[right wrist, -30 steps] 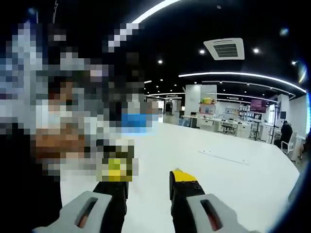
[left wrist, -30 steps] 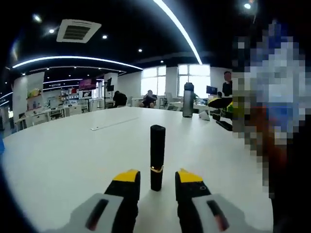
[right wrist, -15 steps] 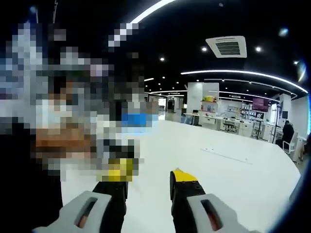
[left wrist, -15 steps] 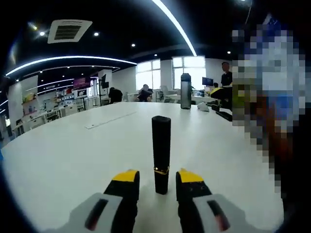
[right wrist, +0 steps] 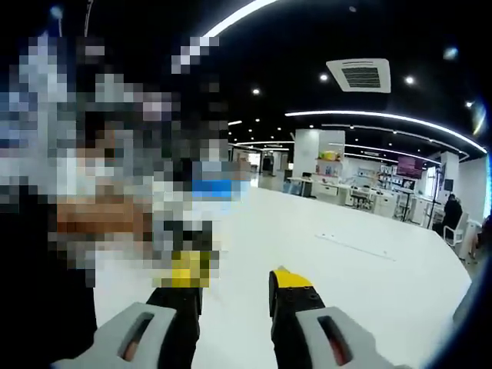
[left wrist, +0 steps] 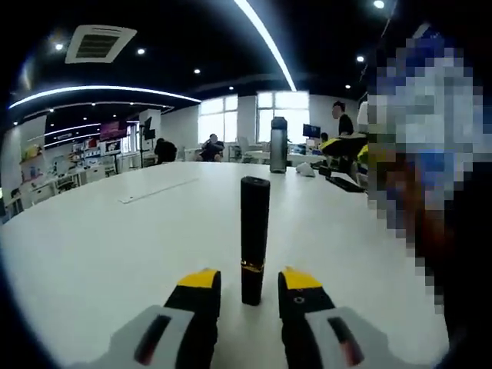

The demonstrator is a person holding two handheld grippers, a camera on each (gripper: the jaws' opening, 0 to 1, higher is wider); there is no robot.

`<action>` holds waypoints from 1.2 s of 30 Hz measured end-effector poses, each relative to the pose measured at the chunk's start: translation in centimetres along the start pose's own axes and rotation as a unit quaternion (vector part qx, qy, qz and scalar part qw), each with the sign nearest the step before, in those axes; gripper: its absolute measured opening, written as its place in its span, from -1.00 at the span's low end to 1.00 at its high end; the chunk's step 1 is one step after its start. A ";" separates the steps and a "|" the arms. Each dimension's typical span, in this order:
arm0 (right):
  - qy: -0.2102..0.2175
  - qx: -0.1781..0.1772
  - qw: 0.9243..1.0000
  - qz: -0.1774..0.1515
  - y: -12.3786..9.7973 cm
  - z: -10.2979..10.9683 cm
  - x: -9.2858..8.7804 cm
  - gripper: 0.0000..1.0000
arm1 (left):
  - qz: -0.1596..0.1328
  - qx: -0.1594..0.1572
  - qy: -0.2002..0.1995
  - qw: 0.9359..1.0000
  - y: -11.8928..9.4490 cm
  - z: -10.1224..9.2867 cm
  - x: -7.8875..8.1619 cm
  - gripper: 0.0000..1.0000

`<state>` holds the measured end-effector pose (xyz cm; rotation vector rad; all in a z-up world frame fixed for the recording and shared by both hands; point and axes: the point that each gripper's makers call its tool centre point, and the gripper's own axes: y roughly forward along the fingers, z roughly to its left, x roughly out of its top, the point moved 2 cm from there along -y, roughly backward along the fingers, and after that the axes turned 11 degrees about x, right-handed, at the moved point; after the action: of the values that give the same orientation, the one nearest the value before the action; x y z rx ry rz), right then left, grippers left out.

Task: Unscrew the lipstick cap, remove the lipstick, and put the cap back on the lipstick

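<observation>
White table (left wrist: 92,254) — dark ceiling, bright windows (left wrist: 261,115)

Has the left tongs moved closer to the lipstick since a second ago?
Yes. The left tongs have advanced toward the lipstick, which looms larger on the white table.

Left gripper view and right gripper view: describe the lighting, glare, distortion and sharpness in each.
Left gripper view: bright ceiling strips bend into arcs from the fisheye; the white table looks washed out and domed; the black lipstick stands sharp between the open tongs; distant windows blow out. Right gripper view: same curved strips, the table glares near white with little shadow, the tongs sharp, background soft.
</observation>
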<state>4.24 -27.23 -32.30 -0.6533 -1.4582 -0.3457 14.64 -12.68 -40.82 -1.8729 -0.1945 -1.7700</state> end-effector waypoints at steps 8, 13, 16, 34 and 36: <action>-0.003 0.006 1.000 0.001 0.2 0.4 0.1 -0.33 | -0.003 -0.007 -0.002 1.000 0.0 0.0 -0.2 -0.41; -0.002 0.004 1.000 0.003 0.2 0.3 -0.1 -0.33 | -0.013 -0.009 -0.011 1.000 0.1 0.1 0.1 -0.47; -0.003 0.006 1.000 0.005 0.3 0.4 -0.2 -0.33 | -0.015 -0.008 -0.018 1.000 0.2 0.2 0.0 -0.48; -0.001 0.011 1.000 0.009 0.7 0.5 -0.3 -0.33 | -0.011 -0.007 -0.011 1.000 0.4 0.1 -0.3 -0.58; -0.001 0.012 1.000 0.011 0.7 0.4 -0.4 -0.33 | -0.010 -0.006 -0.007 1.000 0.4 0.1 -0.4 -0.59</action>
<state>4.30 -26.48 -32.90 -0.6505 -1.4538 -0.3113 14.89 -12.92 -41.29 -1.8985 -0.2098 -1.7759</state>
